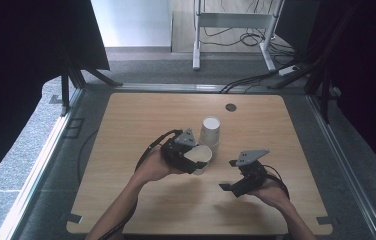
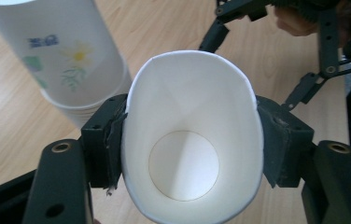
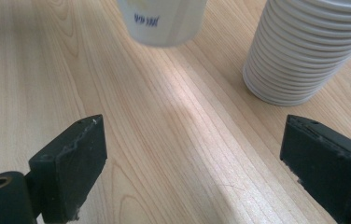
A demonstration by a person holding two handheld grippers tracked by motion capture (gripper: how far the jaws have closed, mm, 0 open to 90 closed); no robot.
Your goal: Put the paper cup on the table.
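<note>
The left gripper [image 1: 192, 159] is squeezing a paper cup [image 2: 190, 140] out of round, at six o'clock from the cup stack [image 1: 209, 132]. The right gripper [image 1: 234, 185] is waiting with jaws spread. Harder pressure is likely crushing it.

My wooden bench [image 1: 256, 125] has a dark round grommet [image 1: 231, 107] near its far edge; beyond, cables [image 1: 236, 37] trail under a white frame [image 1: 236, 21].

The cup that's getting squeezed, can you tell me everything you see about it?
The paper cup is plain white inside, with a round flat bottom, and it holds nothing. The left tool pinches it from both sides with its black pads, so the rim is bent out of round into a squashed oval. Its mouth points at that tool's camera. In the high view it is held beside the upside-down stack of cups, over the wooden table. Its outside has blue print.
</note>
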